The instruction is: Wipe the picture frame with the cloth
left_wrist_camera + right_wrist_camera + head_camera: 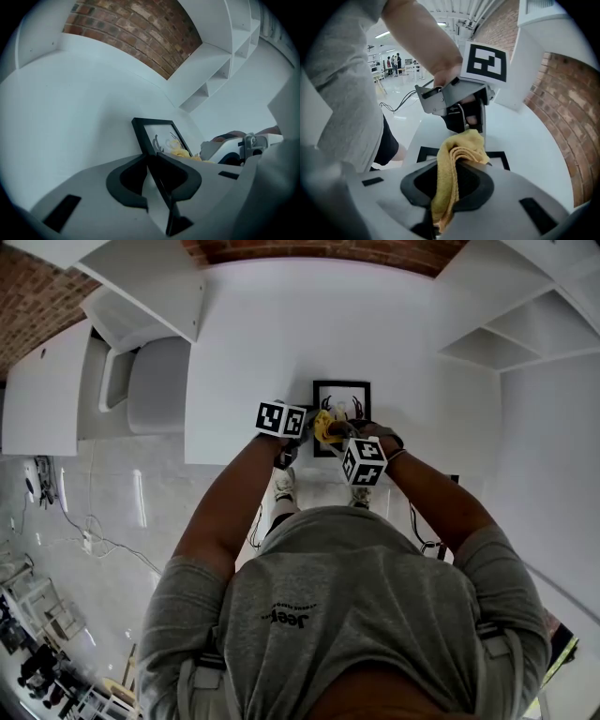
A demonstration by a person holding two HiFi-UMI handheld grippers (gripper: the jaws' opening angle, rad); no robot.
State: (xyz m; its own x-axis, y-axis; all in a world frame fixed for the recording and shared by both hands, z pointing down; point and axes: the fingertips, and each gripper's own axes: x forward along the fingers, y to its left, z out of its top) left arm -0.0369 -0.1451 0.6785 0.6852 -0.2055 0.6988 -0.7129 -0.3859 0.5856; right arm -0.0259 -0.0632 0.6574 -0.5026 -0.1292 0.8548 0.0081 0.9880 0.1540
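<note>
A black picture frame (342, 401) with a pale print lies on the white table (253, 343). My left gripper (302, 432) is shut on the frame's left edge; in the left gripper view the black edge (151, 140) runs down between the jaws (157, 176). My right gripper (339, 434) is shut on a folded yellow cloth (449, 178), which hangs out of its jaws over the frame (502, 159). The cloth (325, 426) rests on the frame's near left part. The left gripper (459, 105) shows close ahead in the right gripper view.
White shelving (511, 329) stands at the right, white cabinets (141, 287) at the left, and a brick wall (136, 37) behind. The table's near edge (244, 461) runs just below the grippers. The person's legs and cables (94, 540) are on the floor.
</note>
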